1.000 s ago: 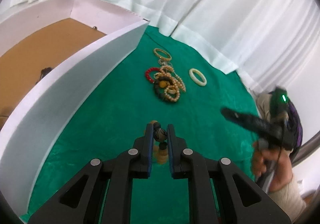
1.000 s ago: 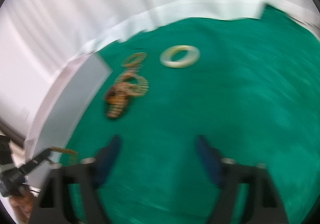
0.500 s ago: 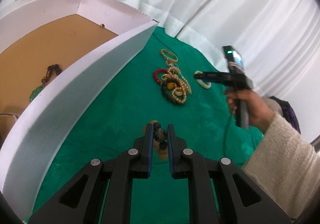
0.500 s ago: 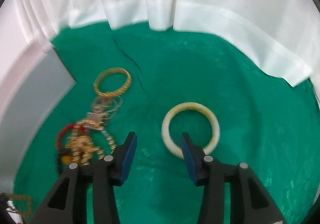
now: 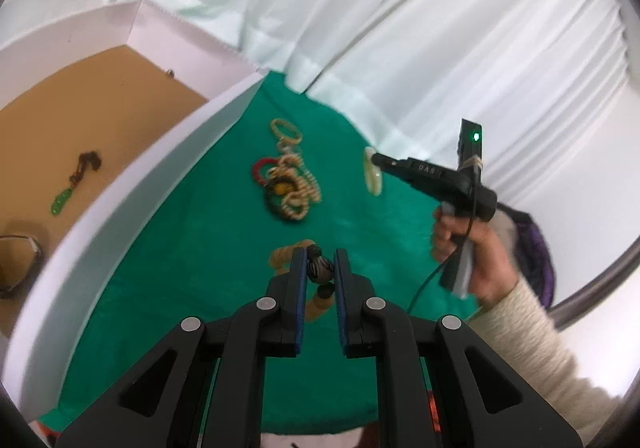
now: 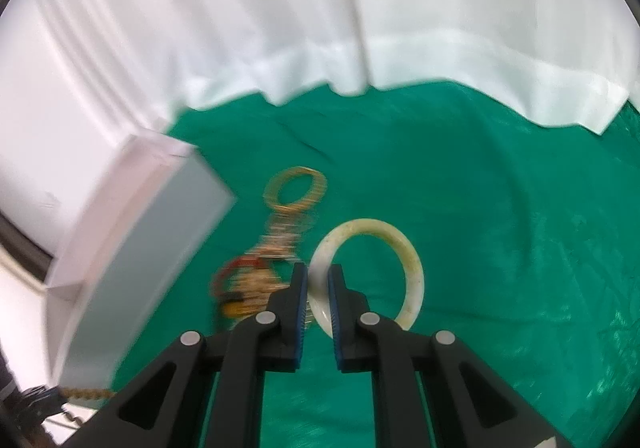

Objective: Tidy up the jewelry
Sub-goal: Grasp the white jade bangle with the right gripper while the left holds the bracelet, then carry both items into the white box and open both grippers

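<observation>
At the far left of the left wrist view, a white box [image 5: 132,183] with a brown floor is seen, and a green pendant on a dark cord [image 5: 70,187] lies inside it. Just right of the box wall, a tangled pile of jewelry [image 5: 288,183] rests on the green cloth [image 5: 180,288]. In the lower middle, the left gripper [image 5: 320,268] is closed narrowly on a dark striped bead of a beaded bracelet [image 5: 318,272], whose tan beads hang above the cloth. Further right, the right gripper [image 5: 374,161] is held by a hand [image 5: 476,248] in a cream sleeve [image 5: 540,336]. Its jaws have just been closing, and a cream bangle [image 5: 372,175] is pinched between them, clear of the cloth. In the right wrist view, the bangle's rim [image 6: 400,248] is clamped between the blue pads [image 6: 303,288].
</observation>
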Tool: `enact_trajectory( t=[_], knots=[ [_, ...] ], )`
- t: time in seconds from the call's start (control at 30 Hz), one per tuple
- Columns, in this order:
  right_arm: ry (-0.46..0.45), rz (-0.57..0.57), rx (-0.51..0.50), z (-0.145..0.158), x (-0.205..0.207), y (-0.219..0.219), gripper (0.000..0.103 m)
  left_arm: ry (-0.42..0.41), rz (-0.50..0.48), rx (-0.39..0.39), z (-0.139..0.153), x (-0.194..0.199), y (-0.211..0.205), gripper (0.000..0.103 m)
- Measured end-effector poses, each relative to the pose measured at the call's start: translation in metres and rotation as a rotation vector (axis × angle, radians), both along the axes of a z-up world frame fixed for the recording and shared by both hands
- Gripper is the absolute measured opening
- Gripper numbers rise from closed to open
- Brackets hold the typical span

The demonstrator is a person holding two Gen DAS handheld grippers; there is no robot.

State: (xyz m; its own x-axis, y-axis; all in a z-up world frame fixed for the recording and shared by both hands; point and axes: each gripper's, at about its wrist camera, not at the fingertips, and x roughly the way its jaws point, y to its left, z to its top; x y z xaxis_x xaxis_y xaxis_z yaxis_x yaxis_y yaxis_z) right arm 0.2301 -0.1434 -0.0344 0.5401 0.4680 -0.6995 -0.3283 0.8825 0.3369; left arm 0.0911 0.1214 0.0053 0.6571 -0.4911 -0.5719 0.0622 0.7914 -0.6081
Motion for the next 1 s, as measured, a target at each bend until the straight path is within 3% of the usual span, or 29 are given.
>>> enact_trajectory(
  t=[0.1,0.2,0.4,0.5,0.7,0.97,1.0],
  knots=[
    [-0.068,0.074,0.064,0.036,-0.033,0.029,0.011,-0.046,0.012,-0.011,0.03,-0.018,0.018,0.011],
    [-0.12,0.158,0.129,0.069,-0.038,0.057,0.011,-0.098,0.061,0.009,0.061,-0.034,0.047,0.011],
    [-0.17,0.329,0.218,0.108,-0.059,0.153,0.011,-0.145,0.243,0.151,0.096,-0.043,0.122,0.011],
    [-0.166,0.381,0.218,0.105,-0.059,0.196,0.011,-0.101,0.32,0.218,0.083,-0.029,0.153,0.011],
    [-0.134,0.472,0.144,0.077,-0.06,0.284,0.011,0.065,0.425,0.37,0.017,0.01,0.201,0.011],
    [-0.187,0.568,-0.209,0.018,-0.078,0.37,0.012,0.206,0.445,0.458,-0.048,0.026,0.211,0.012],
    [-0.188,0.568,-0.228,0.015,-0.079,0.374,0.012,0.215,0.453,0.458,-0.051,0.025,0.211,0.018]
  ],
)
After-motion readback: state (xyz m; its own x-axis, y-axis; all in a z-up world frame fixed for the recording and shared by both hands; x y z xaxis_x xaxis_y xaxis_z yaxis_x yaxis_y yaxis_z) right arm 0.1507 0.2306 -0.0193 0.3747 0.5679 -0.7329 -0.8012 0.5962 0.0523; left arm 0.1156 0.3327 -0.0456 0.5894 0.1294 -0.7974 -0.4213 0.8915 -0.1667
